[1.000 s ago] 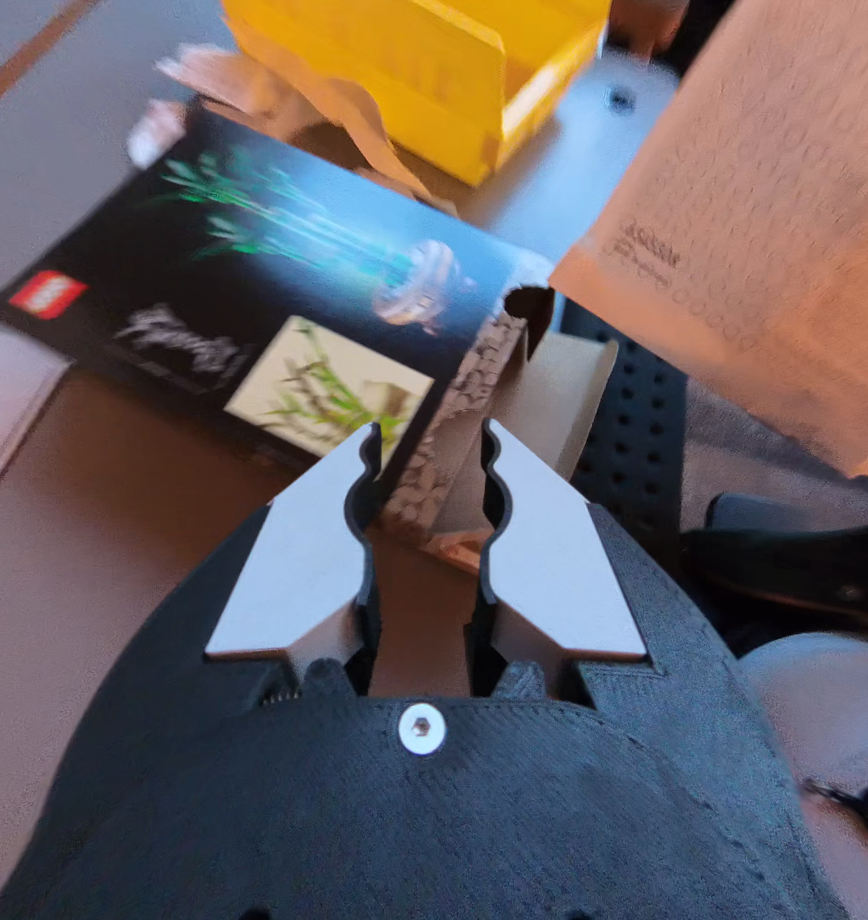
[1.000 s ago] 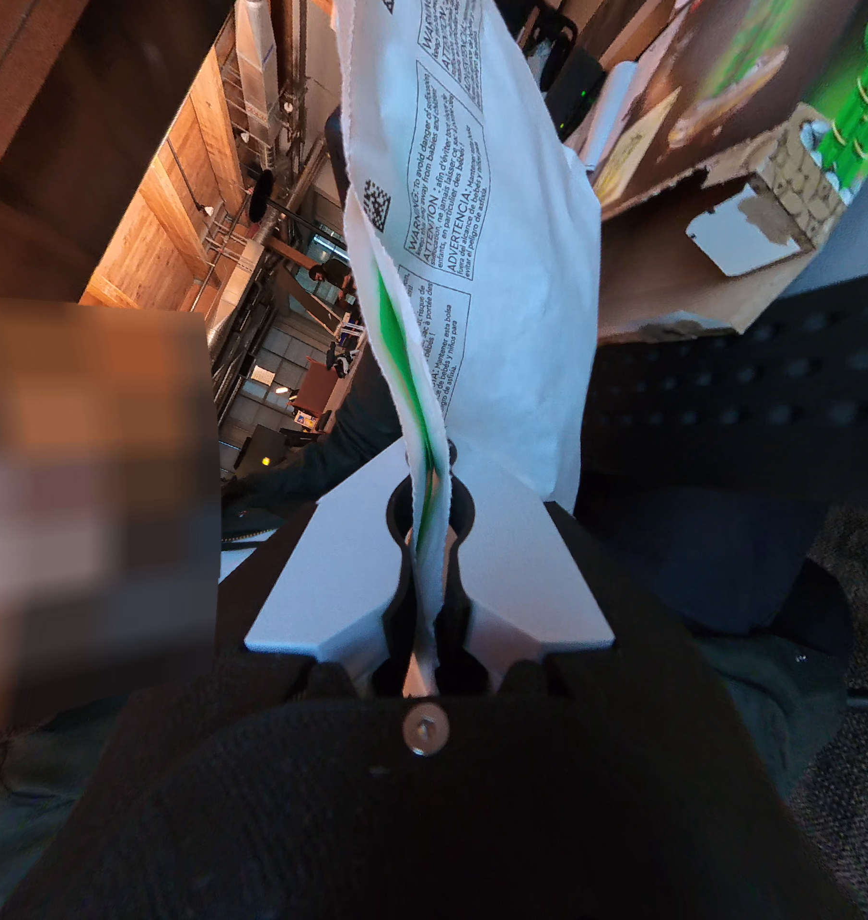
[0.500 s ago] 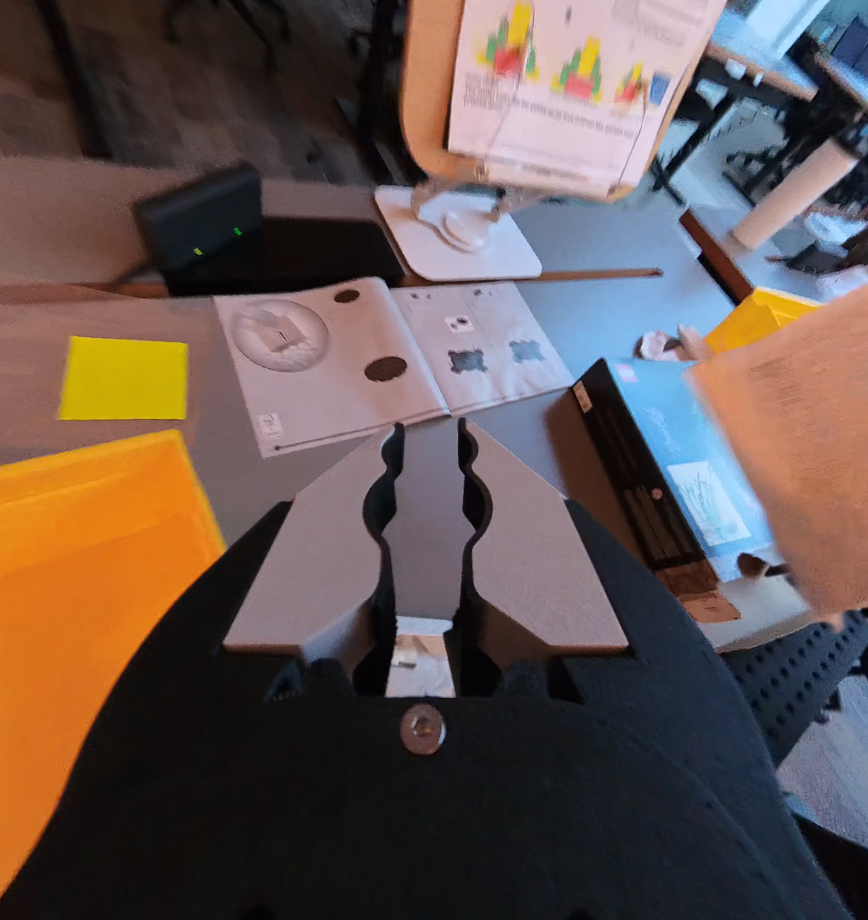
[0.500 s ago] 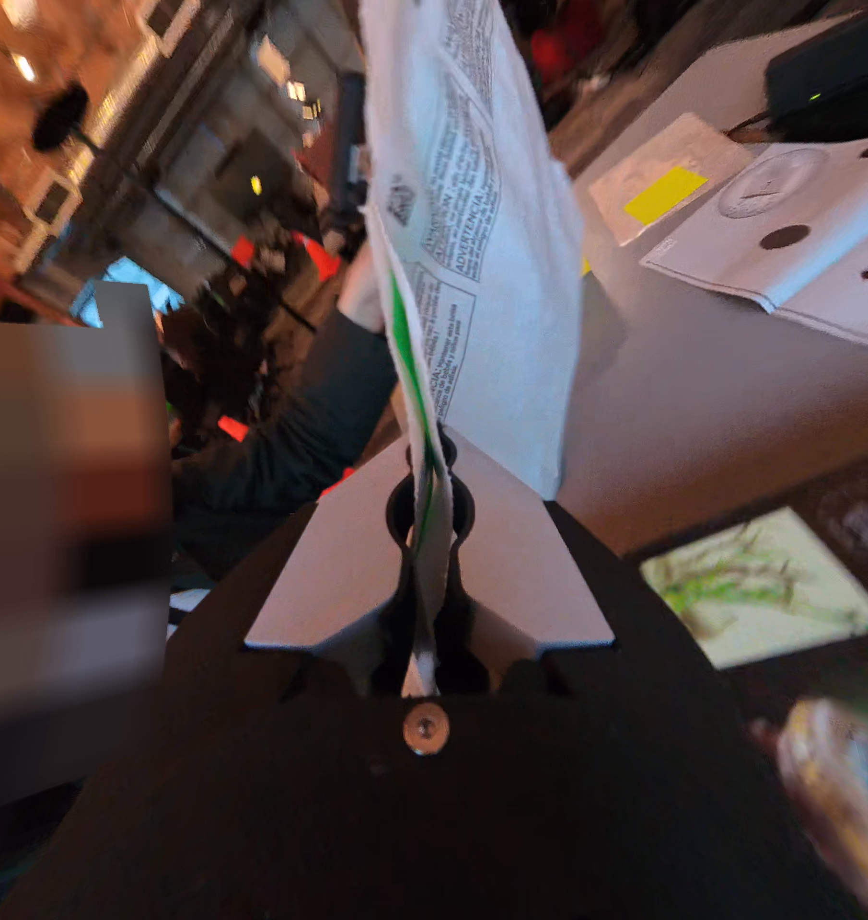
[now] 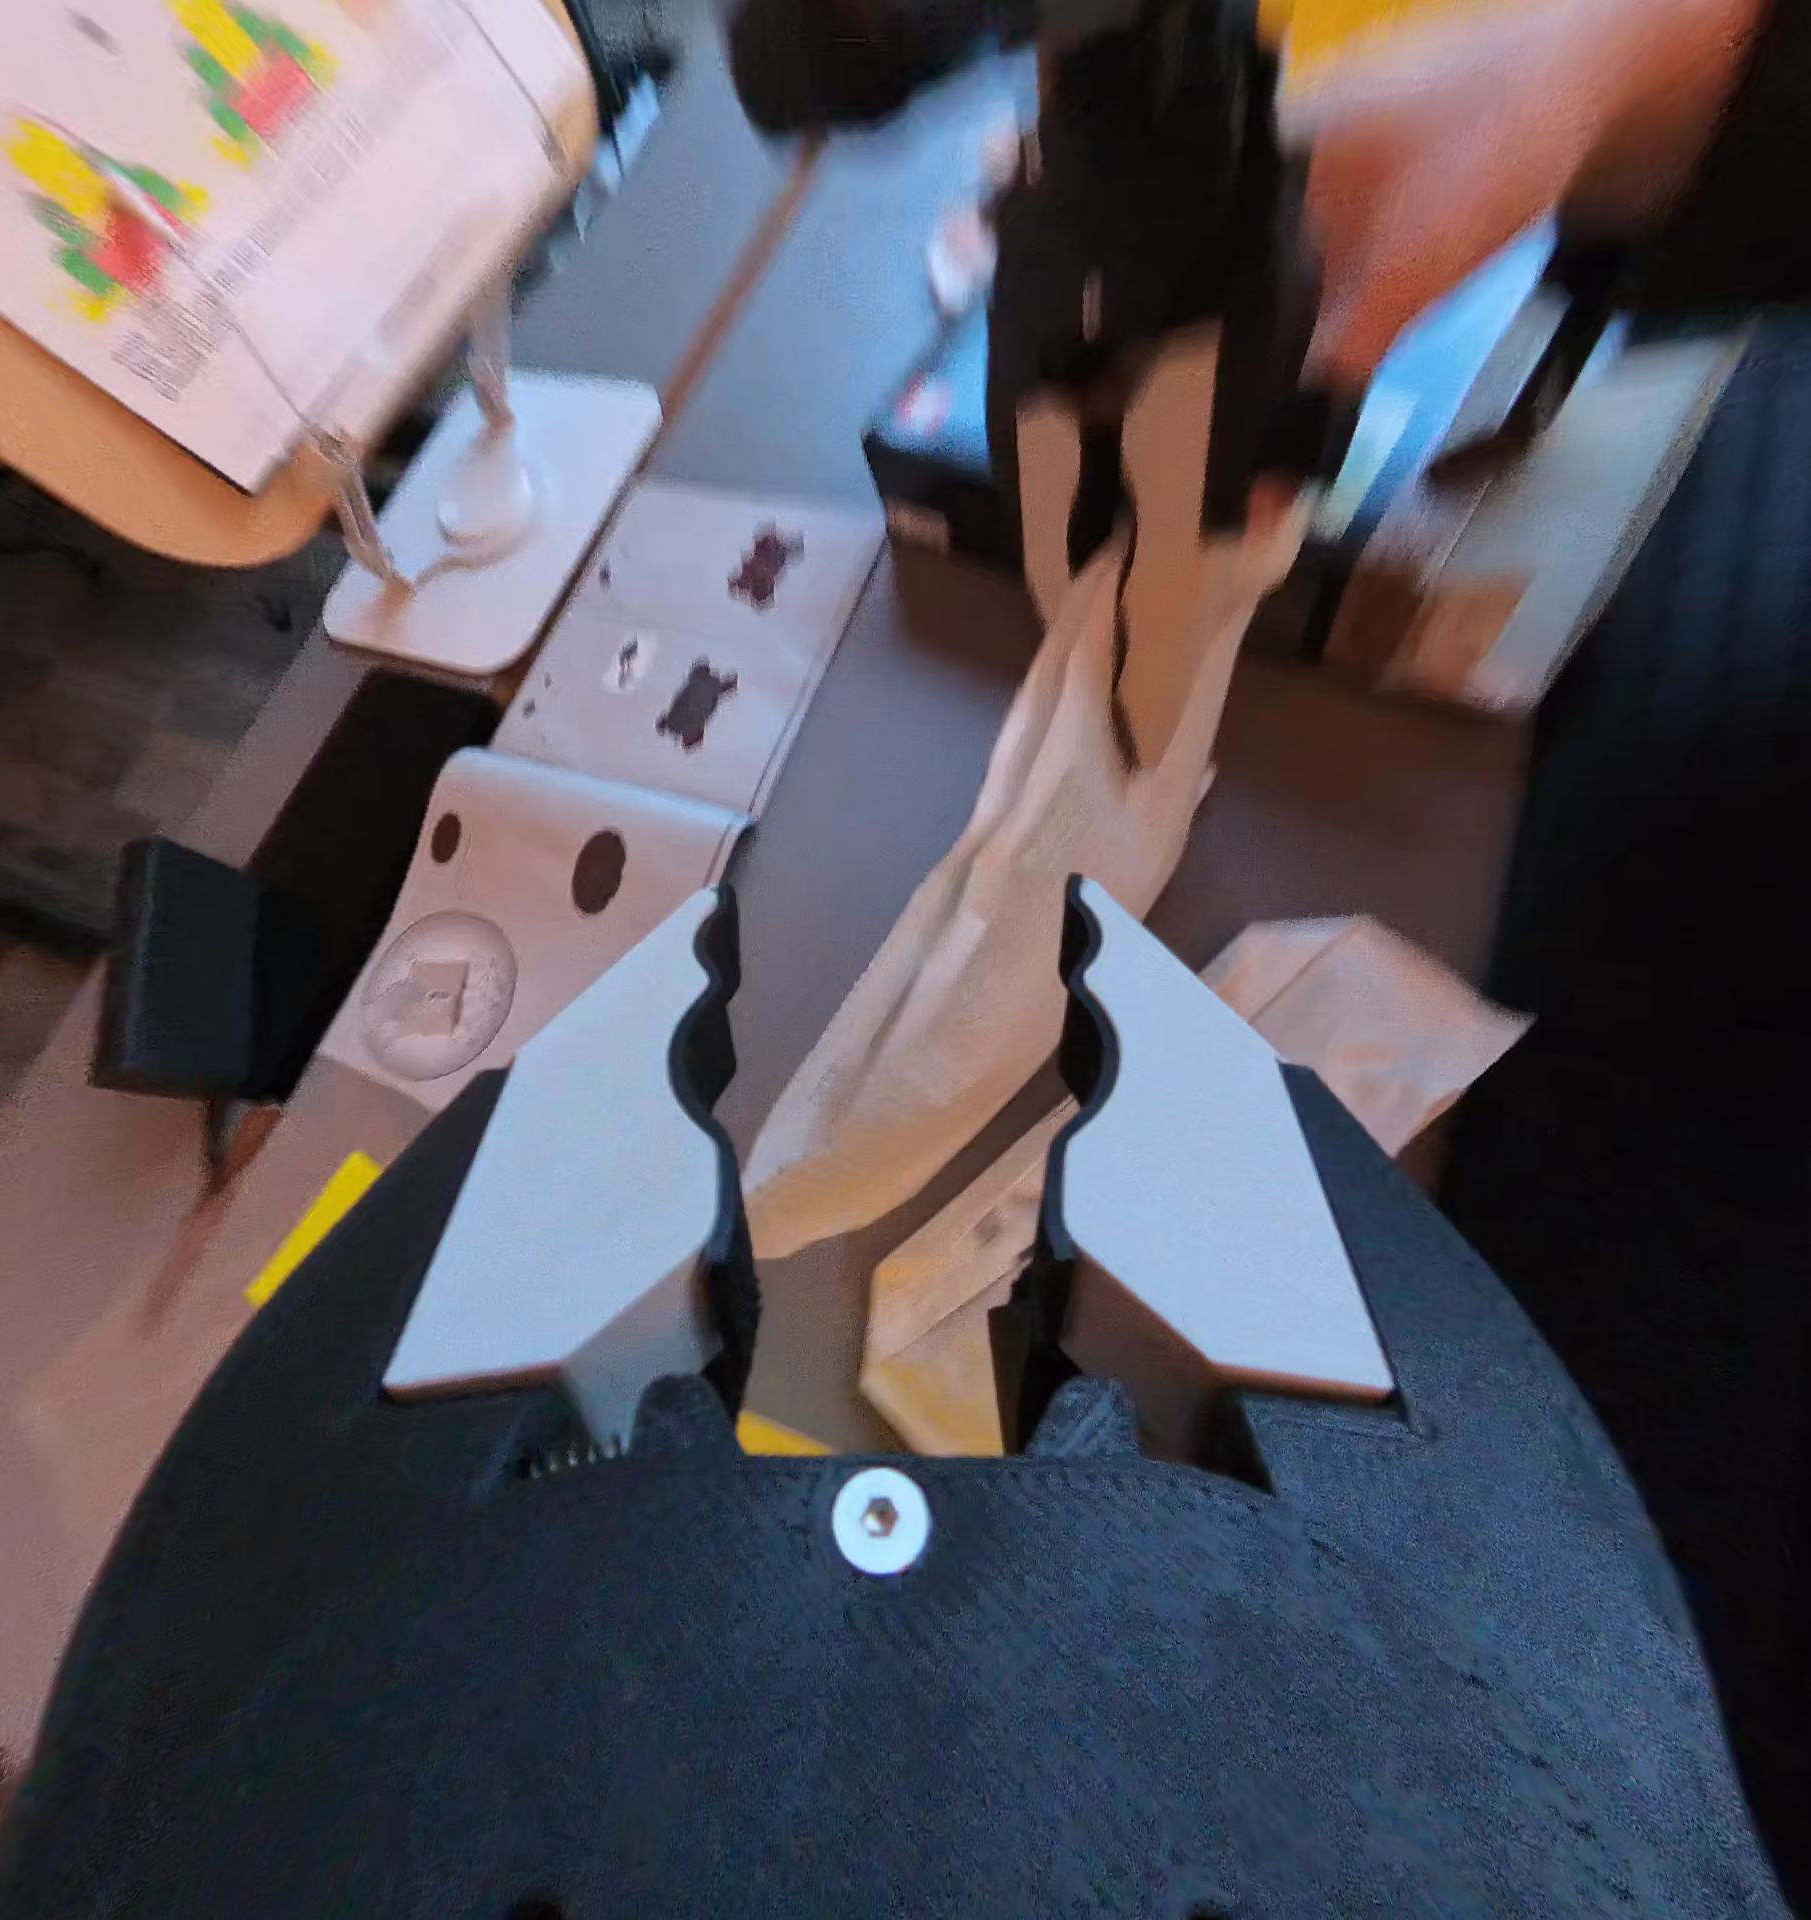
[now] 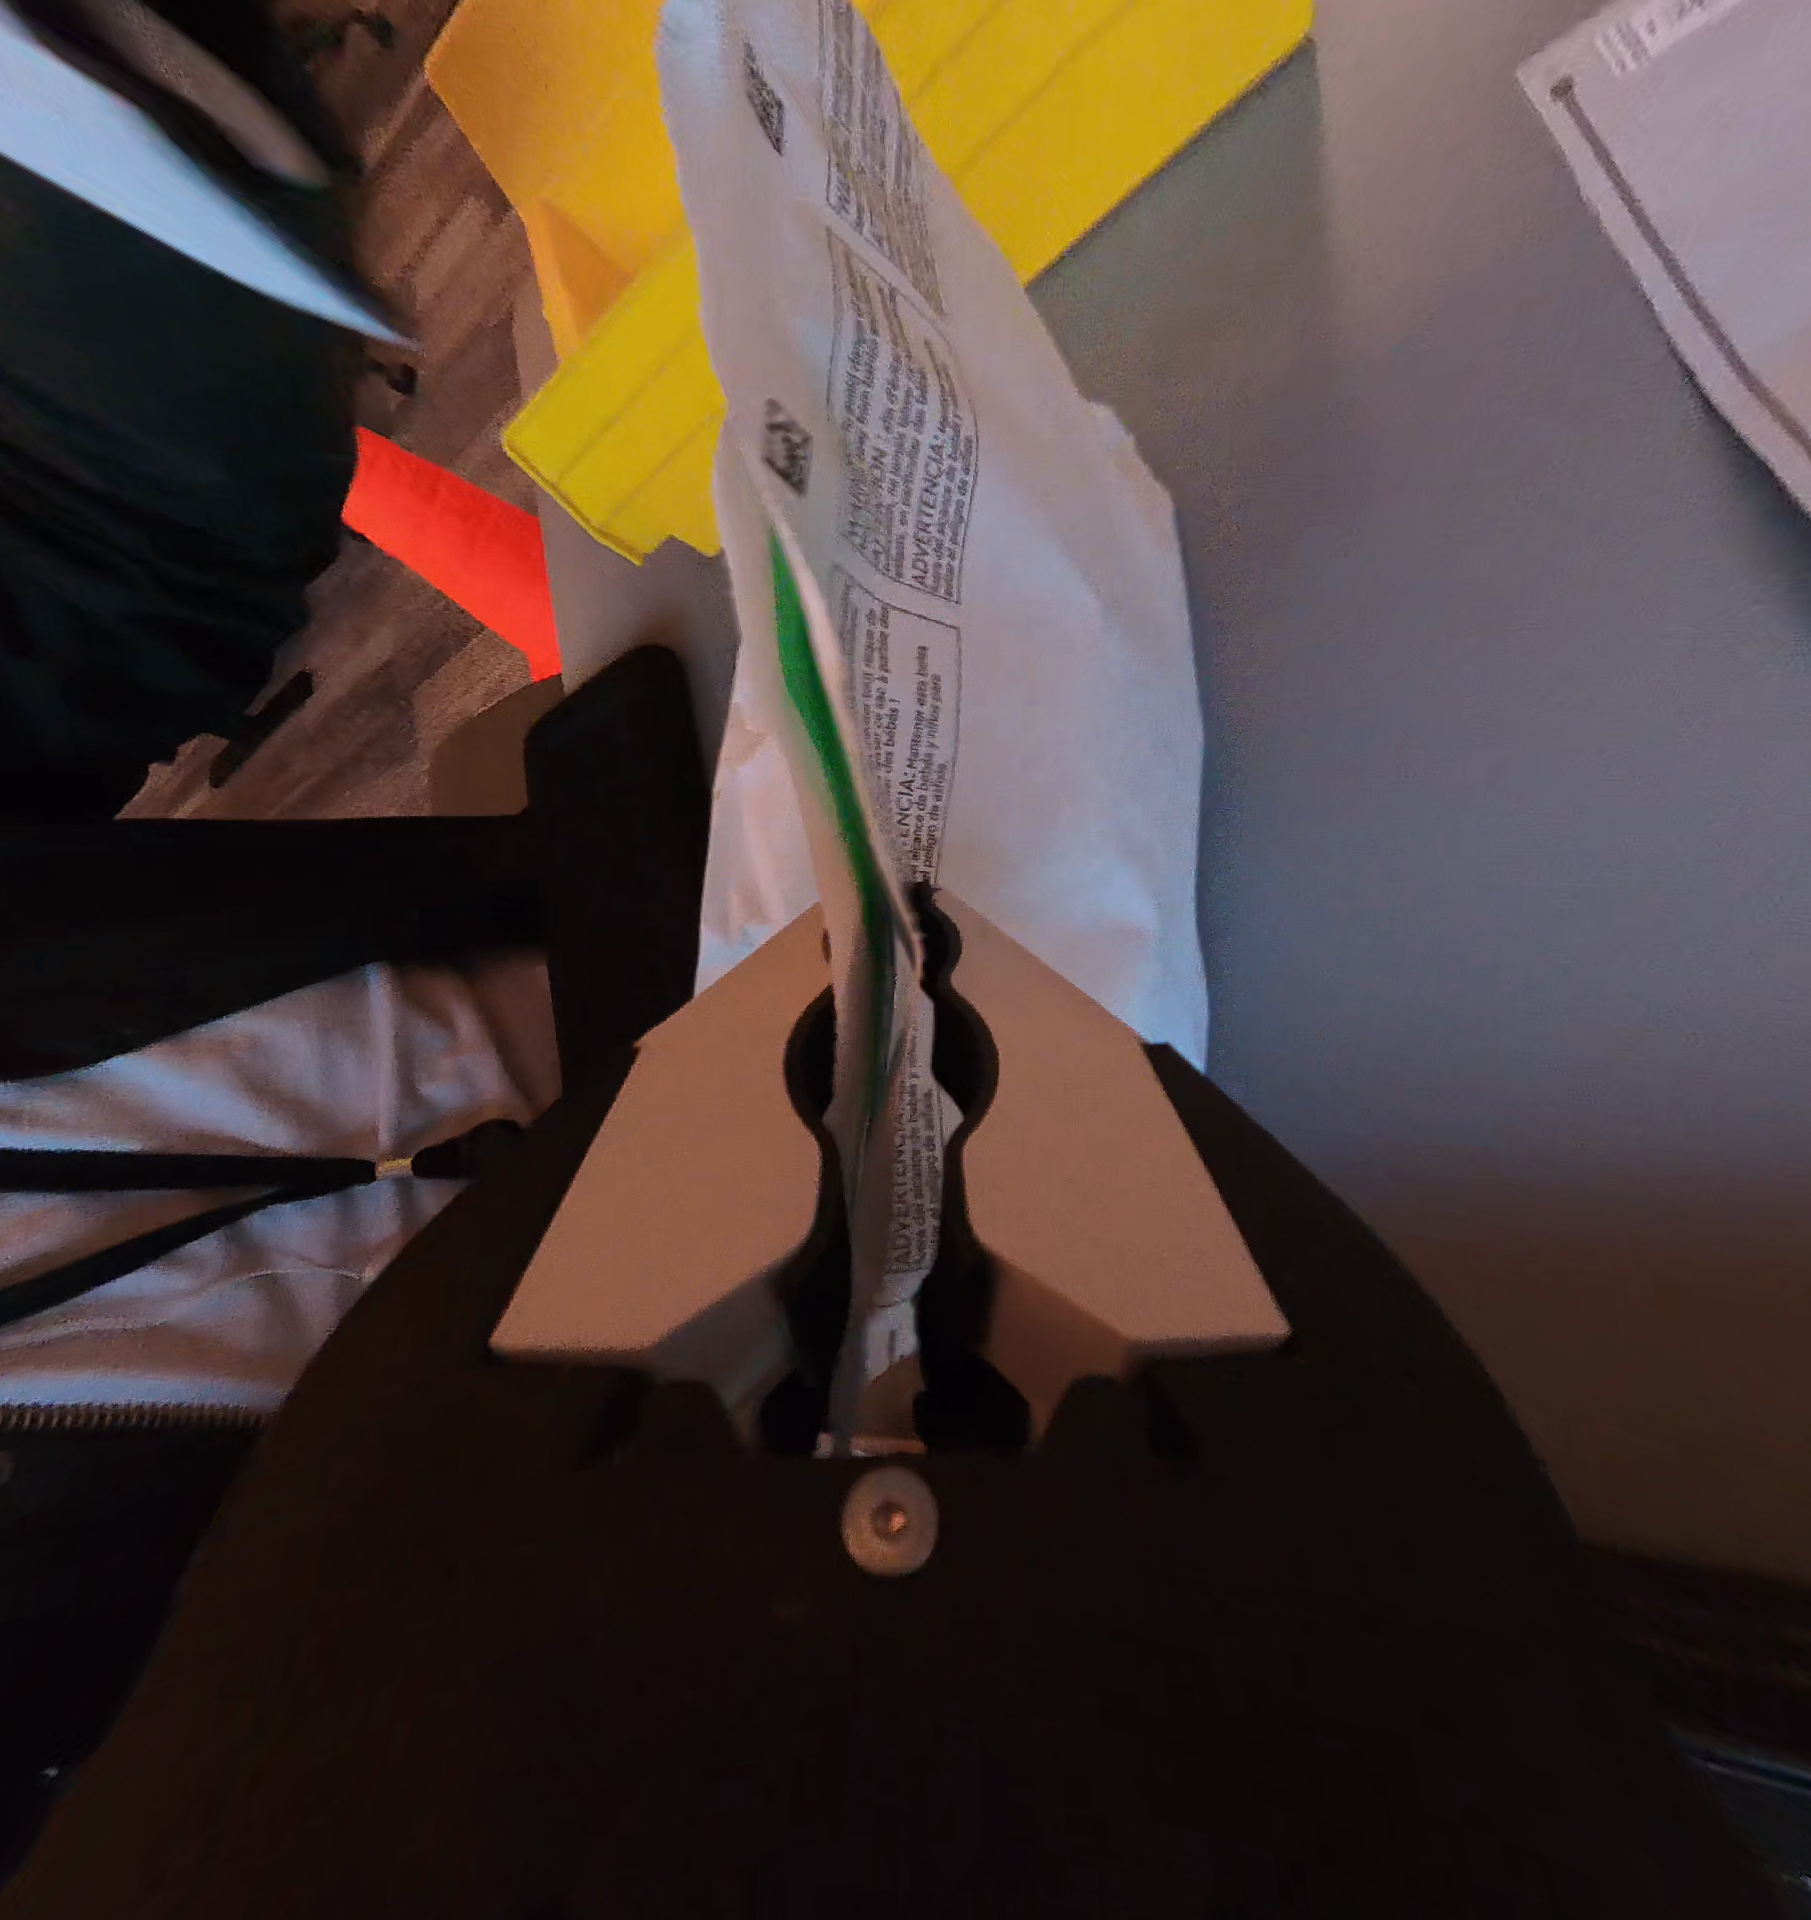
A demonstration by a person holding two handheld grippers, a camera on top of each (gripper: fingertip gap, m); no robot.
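Note:
My right gripper (image 6: 906, 904) is shut on the edge of a white paper bag (image 6: 942, 499) with printed panels and a green stripe. The bag stands up from the jaws over a grey table (image 6: 1503, 727). In the left wrist view the same bag (image 5: 984, 935) hangs, blurred, from the right gripper (image 5: 1140, 312), which a person's hand (image 5: 1452, 156) holds. My left gripper (image 5: 898, 904) is open and empty. The bag's lower end lies between its fingers; I cannot tell whether they touch it.
A yellow bin (image 6: 880, 208) lies beyond the bag. An open booklet (image 5: 693, 644) lies on the table, also showing at the right wrist view's edge (image 6: 1763, 260). A white stand with a printed sheet (image 5: 205, 208), a black box (image 5: 184, 966) and another paper bag (image 5: 1348, 997) are nearby. Spacing between my two grippers at the tips: around 12 centimetres.
My left gripper has swung round toward the hanging bag and opened wider, with the bag's lower end now between its fingers. My right gripper has kept its grip and carried the bag over the table.

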